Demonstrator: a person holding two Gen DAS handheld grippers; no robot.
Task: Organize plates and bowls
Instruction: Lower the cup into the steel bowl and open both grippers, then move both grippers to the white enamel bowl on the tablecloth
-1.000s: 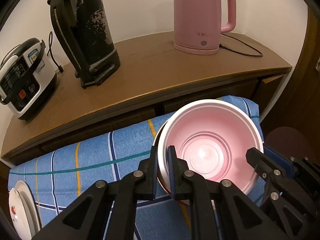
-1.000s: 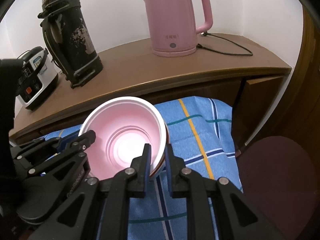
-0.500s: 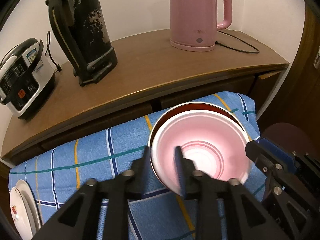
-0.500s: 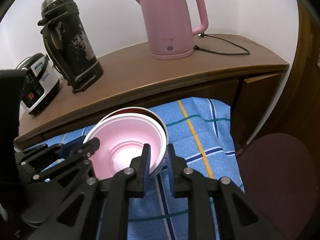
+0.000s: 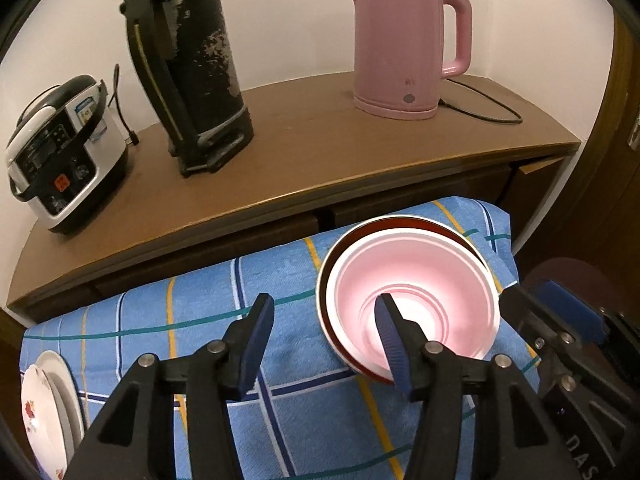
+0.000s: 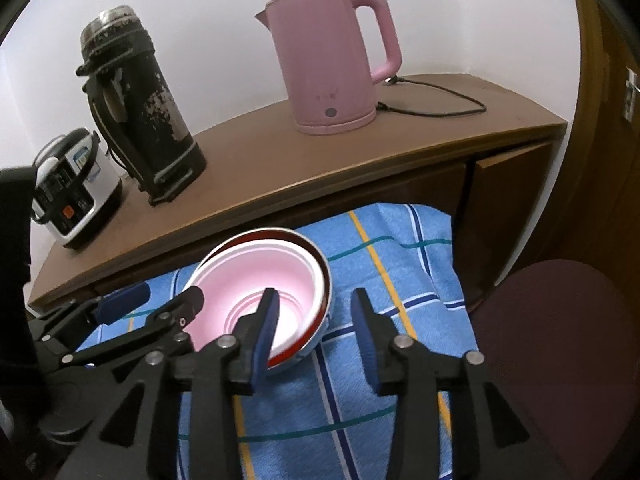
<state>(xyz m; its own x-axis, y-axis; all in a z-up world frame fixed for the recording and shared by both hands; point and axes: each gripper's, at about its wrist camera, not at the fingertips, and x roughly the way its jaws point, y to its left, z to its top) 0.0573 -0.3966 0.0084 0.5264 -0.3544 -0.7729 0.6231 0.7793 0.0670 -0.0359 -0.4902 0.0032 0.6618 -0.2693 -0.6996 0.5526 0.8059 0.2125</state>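
Observation:
A pink bowl (image 5: pixel 432 280) (image 6: pixel 272 276) sits nested inside a red-rimmed bowl (image 5: pixel 400 222) (image 6: pixel 280 233) on the blue checked cloth (image 5: pixel 200 300). My left gripper (image 5: pixel 326 336) straddles the bowls' left rim, one finger inside the pink bowl and one outside. Its jaws are opening and its pads are off the rim. My right gripper (image 6: pixel 316 320) straddles the right rim the same way, jaws opening, pads clear. Each gripper shows in the other's view: the right gripper (image 5: pixel 528 292) and the left gripper (image 6: pixel 168 298). White flowered plates (image 5: pixel 36 412) lie stacked at the cloth's left end.
Behind the cloth runs a wooden sideboard (image 5: pixel 320 152) with a pink kettle (image 5: pixel 404 40) and its cord, a black thermos (image 5: pixel 188 64) and a rice cooker (image 5: pixel 60 148). A dark red stool (image 6: pixel 560 340) stands right of the cloth. A wooden door frame rises at far right.
Both grippers were shut on the pink bowl's rim and have let go, their jaws spreading. The pink bowl has dropped lower into the red-rimmed bowl.

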